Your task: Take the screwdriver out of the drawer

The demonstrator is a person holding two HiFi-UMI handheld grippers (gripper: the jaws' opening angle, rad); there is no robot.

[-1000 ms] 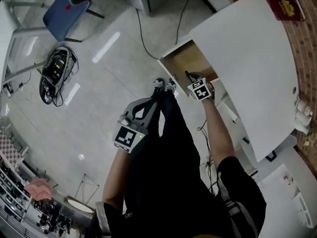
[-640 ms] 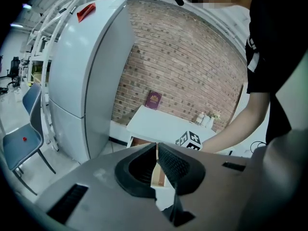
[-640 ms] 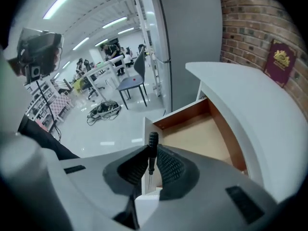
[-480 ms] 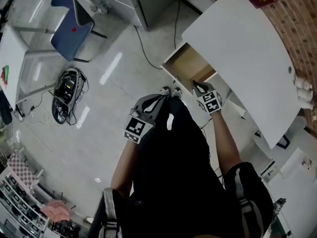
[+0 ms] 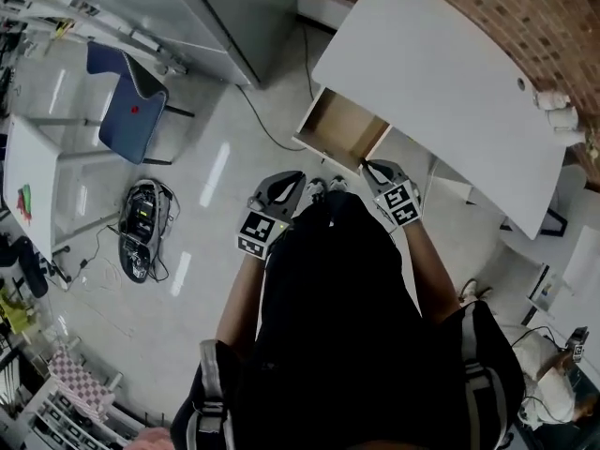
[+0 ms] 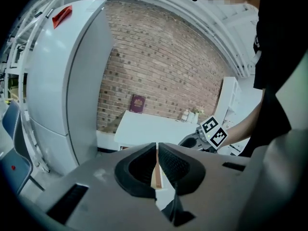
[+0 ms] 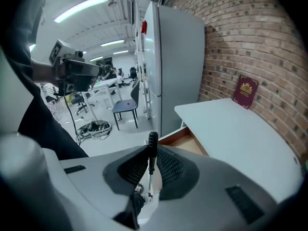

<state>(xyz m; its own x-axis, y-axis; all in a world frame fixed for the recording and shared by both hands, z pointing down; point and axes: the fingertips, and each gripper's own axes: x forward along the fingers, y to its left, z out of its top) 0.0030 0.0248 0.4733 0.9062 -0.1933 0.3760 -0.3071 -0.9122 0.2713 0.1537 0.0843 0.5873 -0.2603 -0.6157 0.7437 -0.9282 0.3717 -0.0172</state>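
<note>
The screwdriver (image 7: 152, 146) has a black handle and a thin metal shaft, and stands upright between the pads of my right gripper (image 7: 151, 161), which is shut on it. In the head view my right gripper (image 5: 371, 169) hangs just outside the front edge of the open wooden drawer (image 5: 337, 129), whose inside looks bare. That drawer (image 7: 186, 139) sits under the white desk (image 5: 441, 64). My left gripper (image 5: 285, 186) is shut on nothing, to the left of the drawer, above the floor. Its jaws (image 6: 157, 150) meet in the left gripper view.
A tall grey cabinet (image 5: 211, 12) stands left of the desk. A blue chair (image 5: 127, 111) and a cabled device (image 5: 142, 231) are on the floor at left. A red book (image 7: 245, 91) lies at the desk's far end. The person's legs fill the lower middle.
My right gripper has come up out of the drawer to its front edge with the screwdriver in it. The left gripper has risen beside it. The head view has pulled back.
</note>
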